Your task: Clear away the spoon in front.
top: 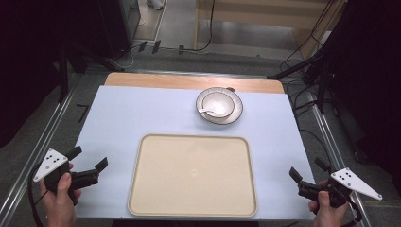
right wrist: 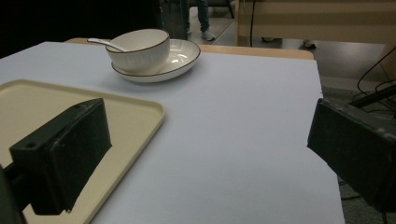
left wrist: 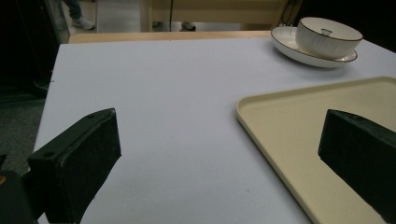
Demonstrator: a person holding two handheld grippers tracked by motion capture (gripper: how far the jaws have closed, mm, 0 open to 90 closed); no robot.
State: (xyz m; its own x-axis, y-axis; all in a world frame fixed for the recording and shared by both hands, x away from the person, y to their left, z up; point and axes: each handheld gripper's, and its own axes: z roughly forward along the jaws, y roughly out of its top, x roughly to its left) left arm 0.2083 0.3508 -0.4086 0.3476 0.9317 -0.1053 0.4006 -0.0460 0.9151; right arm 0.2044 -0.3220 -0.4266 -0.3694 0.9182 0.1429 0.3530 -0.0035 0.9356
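A cream tray (top: pixel 156 198) lies empty at the table's near middle, its rim also in the left gripper view (left wrist: pixel 261 126) and the right gripper view (right wrist: pixel 144 123). Behind it a white bowl (top: pixel 216 105) sits on a white plate (top: pixel 234 116) with a spoon (top: pixel 206 111) in the bowl. The bowl (right wrist: pixel 140 49), plate (right wrist: pixel 180 58) and spoon handle (right wrist: pixel 100 43) appear in the right gripper view; the bowl (left wrist: pixel 329 36) is far right in the left gripper view. My left gripper (top: pixel 90 158) is open left of the tray. My right gripper (top: pixel 308 169) is open right of it. Both hold nothing.
A pale blue mat (top: pixel 142 113) covers the table, with a strip of wood (top: pixel 189 81) at the far edge. Metal rails (top: pixel 47 137) run along both sides. Cables (top: pixel 302 52) and dark stands lie on the floor beyond.
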